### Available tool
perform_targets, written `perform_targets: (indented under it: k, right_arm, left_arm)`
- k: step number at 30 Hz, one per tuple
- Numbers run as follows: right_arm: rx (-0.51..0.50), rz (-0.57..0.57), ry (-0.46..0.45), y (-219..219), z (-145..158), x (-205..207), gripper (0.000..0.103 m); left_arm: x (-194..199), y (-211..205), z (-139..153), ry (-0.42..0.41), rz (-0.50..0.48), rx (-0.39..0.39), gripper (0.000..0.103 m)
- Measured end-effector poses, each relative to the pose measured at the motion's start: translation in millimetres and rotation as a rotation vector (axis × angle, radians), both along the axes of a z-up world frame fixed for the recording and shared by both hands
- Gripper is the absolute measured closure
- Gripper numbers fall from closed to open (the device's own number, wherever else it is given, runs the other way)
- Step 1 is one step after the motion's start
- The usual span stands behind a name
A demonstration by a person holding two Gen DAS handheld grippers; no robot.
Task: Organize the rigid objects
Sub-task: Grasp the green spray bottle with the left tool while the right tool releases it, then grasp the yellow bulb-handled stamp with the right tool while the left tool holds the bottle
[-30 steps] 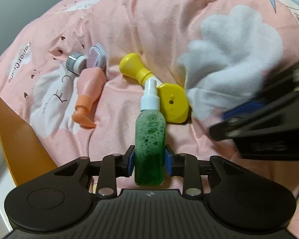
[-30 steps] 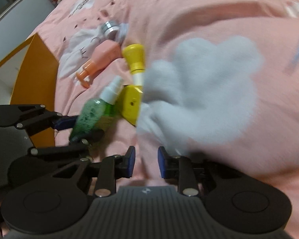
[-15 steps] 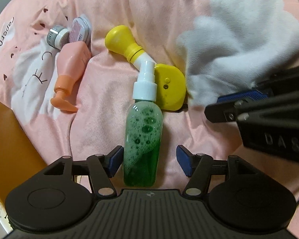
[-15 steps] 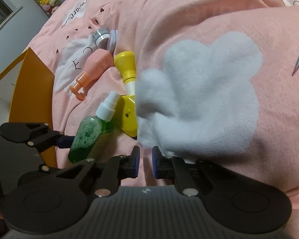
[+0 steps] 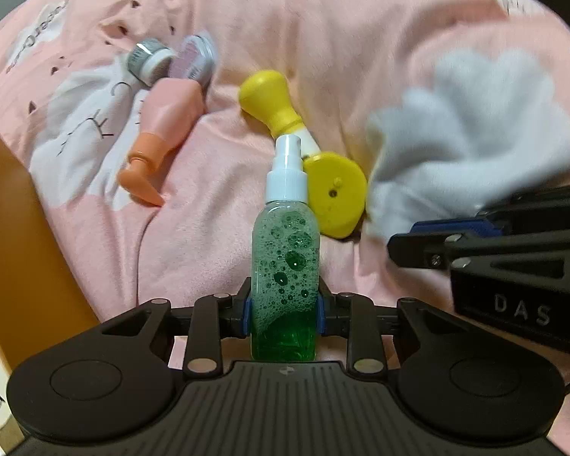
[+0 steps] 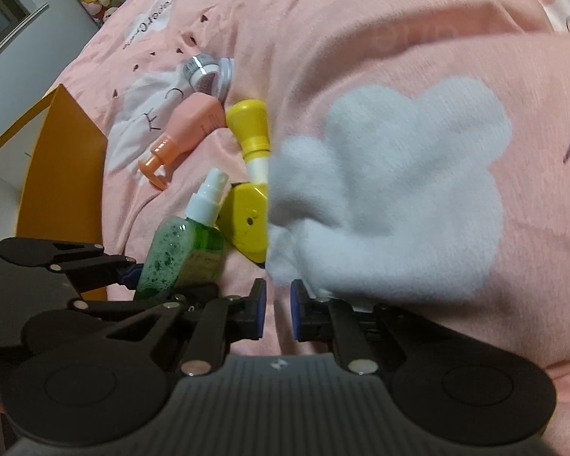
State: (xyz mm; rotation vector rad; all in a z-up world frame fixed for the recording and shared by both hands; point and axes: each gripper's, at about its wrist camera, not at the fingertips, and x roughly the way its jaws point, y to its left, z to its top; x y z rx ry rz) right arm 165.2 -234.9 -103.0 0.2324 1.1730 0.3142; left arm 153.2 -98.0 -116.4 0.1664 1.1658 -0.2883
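A green spray bottle (image 5: pixel 285 258) with a white pump top, full of foamy liquid, stands up between the blue pads of my left gripper (image 5: pixel 284 309). The jaws are closing on it and the pads press on both its sides. The right wrist view shows the same bottle (image 6: pixel 182 250) leaning over the pink bedcover. My right gripper (image 6: pixel 275 311) is shut down to a narrow slit with pink cloth showing behind it, beside a white cloud patch (image 6: pixel 391 197). Its fingers (image 5: pixel 437 235) reach in from the right in the left wrist view.
On the pink bedcover (image 5: pixel 323 19) lie a yellow bulb-handled tool (image 5: pixel 269 102), a peach pump bottle (image 5: pixel 167 121), a small silver jar (image 5: pixel 148 59) and a round tin (image 5: pixel 195 59). An orange box wall (image 5: pixel 19 228) stands at the left edge.
Half a second ago the left jaws stood wide apart around the green bottle; now they are back tight on it. The right gripper has closed a little and stayed put.
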Motion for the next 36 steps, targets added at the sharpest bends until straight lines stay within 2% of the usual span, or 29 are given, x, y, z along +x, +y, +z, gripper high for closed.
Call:
perform_targets:
  k: [9,16,21,23,31,36]
  right_arm:
    - [-0.059,0.108,-0.098,22.4,26.2,16.1,0.090]
    - [-0.106,0.204,-0.196,48.5,42.9,40.2,0.087]
    - [-0.123,0.245,-0.211,61.8,40.9,63.5,0.082]
    - [-0.139,0.255,-0.212,67.4,39.0,73.0,0.078]
    - [-0.201,0.259,-0.177,74.2,19.5,102.4,0.074]
    - [-0.211,0.267,-0.160,76.2,6.0,113.8,0.064]
  left_arm:
    - [3.9,24.3,40.5,-0.076,0.102,-0.101,0.070]
    - [21.5,49.6,57.1,-0.135,0.195,-0.143,0.070]
    - [35.5,67.8,61.5,-0.172,0.247,-0.186,0.070]
    - [40.5,72.1,62.5,-0.178,0.252,-0.200,0.070]
    - [58.6,84.7,60.4,-0.189,0.239,-0.236,0.070]
    - [65.8,87.0,58.0,-0.184,0.239,-0.248,0.070]
